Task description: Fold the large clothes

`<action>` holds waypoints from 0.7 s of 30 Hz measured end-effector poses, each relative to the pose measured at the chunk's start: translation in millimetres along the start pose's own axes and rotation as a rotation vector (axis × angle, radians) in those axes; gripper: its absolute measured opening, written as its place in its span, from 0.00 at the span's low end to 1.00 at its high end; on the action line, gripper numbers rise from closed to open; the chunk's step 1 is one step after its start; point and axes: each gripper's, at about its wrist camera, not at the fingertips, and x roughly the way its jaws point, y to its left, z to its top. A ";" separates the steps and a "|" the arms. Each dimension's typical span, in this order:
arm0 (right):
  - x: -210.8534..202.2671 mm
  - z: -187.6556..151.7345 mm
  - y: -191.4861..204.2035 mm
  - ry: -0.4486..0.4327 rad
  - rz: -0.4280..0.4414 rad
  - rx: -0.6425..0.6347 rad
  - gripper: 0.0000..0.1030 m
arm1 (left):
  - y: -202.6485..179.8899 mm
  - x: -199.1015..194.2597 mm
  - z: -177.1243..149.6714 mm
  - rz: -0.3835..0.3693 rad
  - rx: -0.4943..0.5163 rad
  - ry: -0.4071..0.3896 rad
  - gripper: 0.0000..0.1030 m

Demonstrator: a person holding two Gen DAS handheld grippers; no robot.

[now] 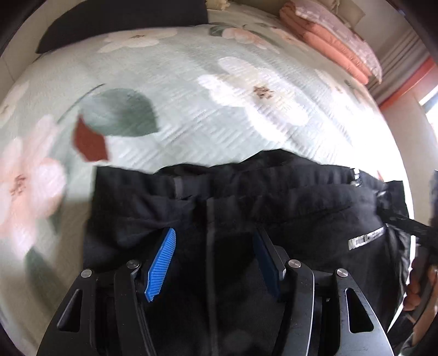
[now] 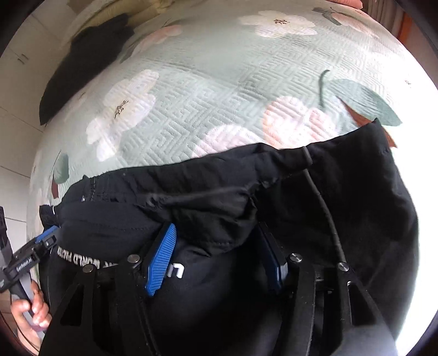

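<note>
A large black garment [image 1: 246,197] with white lettering lies on a green flowered bedspread [image 1: 191,95]. My left gripper [image 1: 215,241] is open above it, its blue pads [image 1: 161,260] spread apart with black cloth showing between and below them. The garment [image 2: 246,197] also fills the lower half of the right wrist view, bunched and folded over. My right gripper [image 2: 216,238] is open, with a fold of black cloth lying between its blue pads [image 2: 160,260]. The left gripper's tip shows at the left edge of the right wrist view [image 2: 41,243], against the garment's edge.
A folded black cloth [image 1: 123,22] lies at the bed's far left corner. A stack of folded pink and patterned bedding [image 1: 328,35] sits at the far right. A small red-brown patch [image 1: 90,142] is on the bedspread. The bedspread [image 2: 219,82] stretches beyond the garment.
</note>
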 end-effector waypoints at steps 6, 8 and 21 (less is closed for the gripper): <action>-91.8 -80.0 30.6 -0.059 -0.050 -0.213 0.59 | -0.7 -78.8 -54.4 0.095 0.025 -0.093 0.59; -92.8 -109.7 39.7 -0.020 -0.048 -0.257 0.59 | 2.8 -90.0 -79.7 0.070 -0.047 -0.086 0.59; -47.5 -133.7 7.9 0.117 0.054 -0.259 0.57 | -16.9 -43.9 -136.6 0.117 -0.265 -0.094 0.98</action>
